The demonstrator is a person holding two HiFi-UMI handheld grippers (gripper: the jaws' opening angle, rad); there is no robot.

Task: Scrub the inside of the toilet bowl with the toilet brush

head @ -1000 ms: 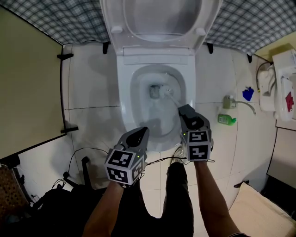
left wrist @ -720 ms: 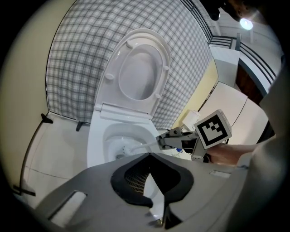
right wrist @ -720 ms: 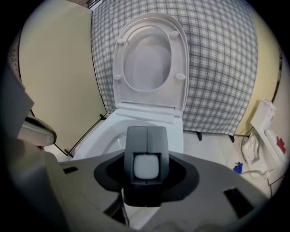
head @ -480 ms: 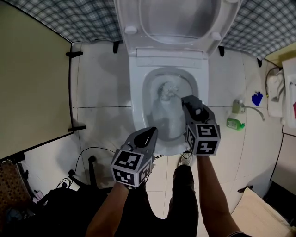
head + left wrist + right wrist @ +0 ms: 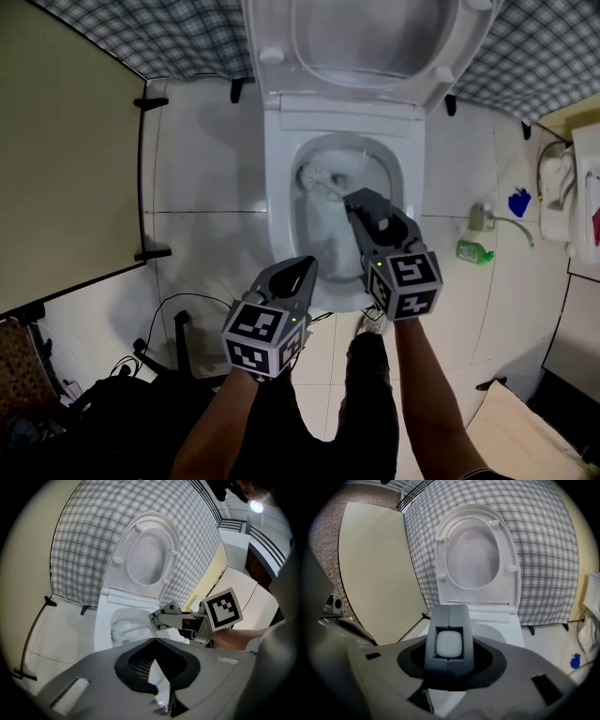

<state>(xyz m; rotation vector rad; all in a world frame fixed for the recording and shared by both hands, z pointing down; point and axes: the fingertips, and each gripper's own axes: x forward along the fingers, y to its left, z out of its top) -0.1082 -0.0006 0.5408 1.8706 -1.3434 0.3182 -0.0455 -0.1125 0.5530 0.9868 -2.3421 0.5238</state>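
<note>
- Clamping the toilet brush (image 5: 317,178) handle, the right hand-held gripper (image 5: 359,200) reaches into the toilet bowl (image 5: 281,225), centre frame.
- Left hand-held gripper (image 5: 296,270) hovers below, pressed together, empty.

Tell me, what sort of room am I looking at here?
A bathroom, most likely: there is a white toilet with its lid raised, a toilet brush down inside it, and a pale tiled floor all around.

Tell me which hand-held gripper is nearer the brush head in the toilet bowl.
Right. The right hand-held gripper reaches over the bowl, clamped on the brush's handle just short of the brush head. The left hand-held gripper hangs back by the bowl's front rim.
</note>
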